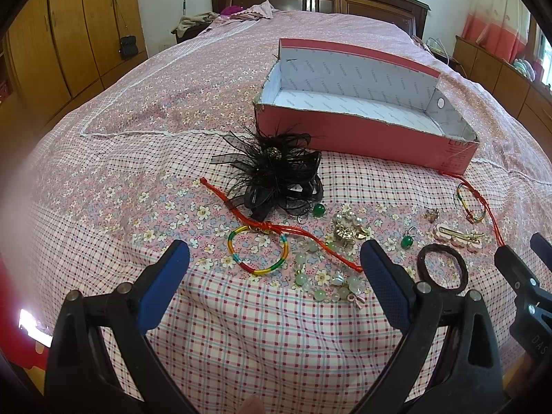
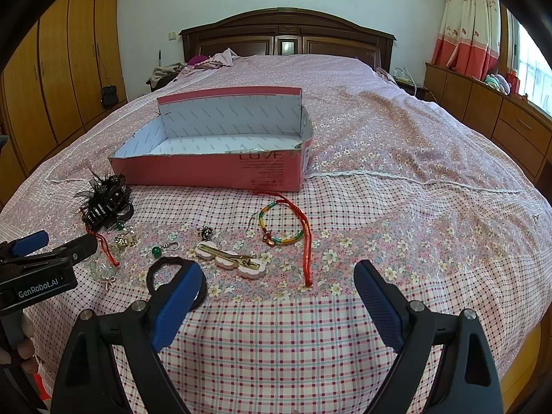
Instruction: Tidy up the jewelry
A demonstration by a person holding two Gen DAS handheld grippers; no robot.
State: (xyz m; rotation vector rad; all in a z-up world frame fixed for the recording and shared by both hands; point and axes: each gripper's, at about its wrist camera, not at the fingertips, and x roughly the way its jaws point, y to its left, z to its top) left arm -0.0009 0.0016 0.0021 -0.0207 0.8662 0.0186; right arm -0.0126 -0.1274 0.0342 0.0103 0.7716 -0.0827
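Jewelry lies scattered on the bed in front of an open pink box [image 1: 362, 134] [image 2: 207, 169], which looks bare inside. In the left wrist view my left gripper [image 1: 274, 262] is open and empty above a rainbow bracelet on red cord [image 1: 258, 252] and a pale green bead bracelet [image 1: 324, 283]. A black feather hair clip [image 1: 276, 176] [image 2: 105, 200], gold brooch [image 1: 348, 227] and green bead charms [image 1: 407, 241] lie beyond. My right gripper [image 2: 277, 288] is open and empty, near a second rainbow bracelet [image 2: 281, 224], a pink flower hair clip [image 2: 229, 258] and a black hair tie [image 2: 172, 276].
The bed has a pink floral and checked cover [image 2: 379, 207]. A dark wooden headboard [image 2: 286, 38] stands at the far end. Wooden wardrobes [image 1: 51, 45] line the left, low cabinets [image 2: 500, 117] the right. The left gripper shows at the left of the right wrist view [image 2: 48, 245].
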